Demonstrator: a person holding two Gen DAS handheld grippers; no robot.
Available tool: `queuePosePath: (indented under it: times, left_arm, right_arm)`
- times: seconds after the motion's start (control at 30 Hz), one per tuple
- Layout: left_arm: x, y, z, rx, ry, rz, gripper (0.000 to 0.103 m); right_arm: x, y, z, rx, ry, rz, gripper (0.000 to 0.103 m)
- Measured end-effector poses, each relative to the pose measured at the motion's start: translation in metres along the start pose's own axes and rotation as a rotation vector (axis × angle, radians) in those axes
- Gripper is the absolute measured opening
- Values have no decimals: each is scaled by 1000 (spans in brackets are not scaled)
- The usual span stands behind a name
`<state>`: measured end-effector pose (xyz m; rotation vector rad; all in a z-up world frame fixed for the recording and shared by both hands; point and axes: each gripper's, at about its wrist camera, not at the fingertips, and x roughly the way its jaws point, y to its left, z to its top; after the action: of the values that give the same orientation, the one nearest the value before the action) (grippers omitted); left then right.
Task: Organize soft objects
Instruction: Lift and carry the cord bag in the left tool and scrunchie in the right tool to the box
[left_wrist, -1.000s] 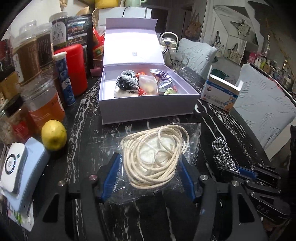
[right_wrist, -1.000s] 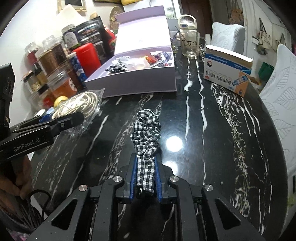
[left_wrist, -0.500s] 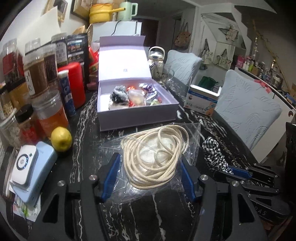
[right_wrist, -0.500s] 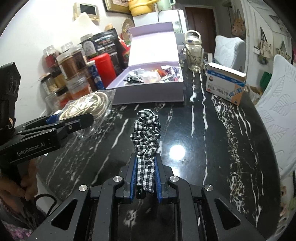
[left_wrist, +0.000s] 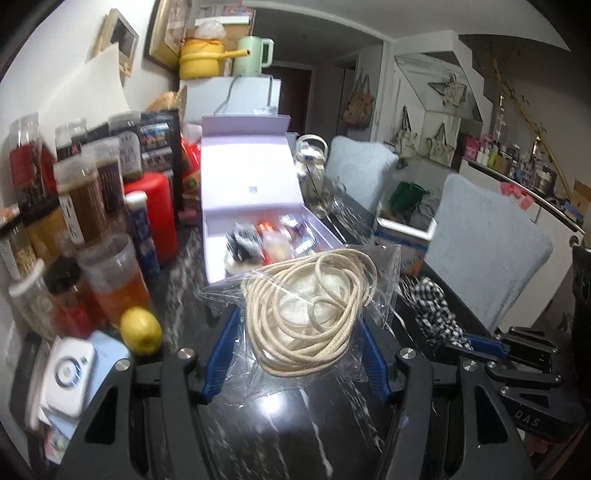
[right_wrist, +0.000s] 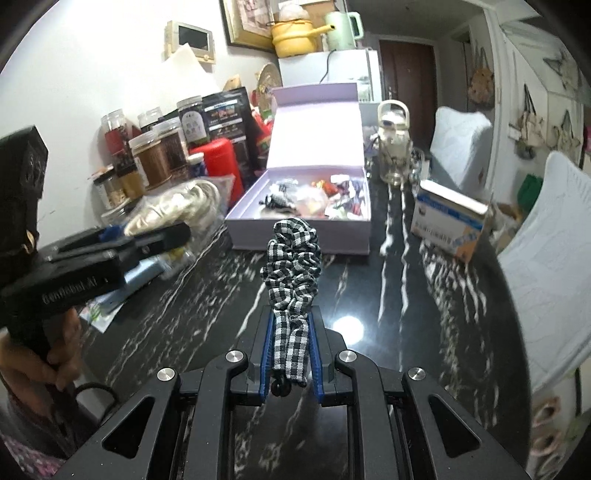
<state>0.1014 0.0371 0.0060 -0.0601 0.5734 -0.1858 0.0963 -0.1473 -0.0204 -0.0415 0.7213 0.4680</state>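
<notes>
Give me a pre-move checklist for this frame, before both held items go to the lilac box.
1. Left claw grip on the clear plastic bag of coiled cream rope: ok, fingers closed against the bag's sides.
2. Right claw grip on the black-and-white checked fabric scrunchie: ok, pinched at its lower end.
3. Open lilac cardboard box lid up: ok.
4. Free space in the box: cannot tell; small items already lie inside, and the left view is blurred.
5. Path over the black marble table to the box: ok for the scrunchie.
6. Glass jars and yellow lemon beside the left claw's route: not ok, crowded.
</notes>
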Motion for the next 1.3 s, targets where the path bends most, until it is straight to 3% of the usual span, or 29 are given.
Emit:
queuePosePath:
  times: [0.3, 0.67, 1.3]
  left_arm:
    - [5, 18, 43, 13, -88, 44, 60]
    - [33, 20, 90, 3, -161, 23, 60]
    - [112, 19, 160, 30, -194, 31, 60]
  right_arm:
    - [10, 3, 40, -42, -37, 15, 17]
    - [29, 0, 97, -86, -104, 51, 17]
    - [74, -41, 190, -98, -199, 17, 17]
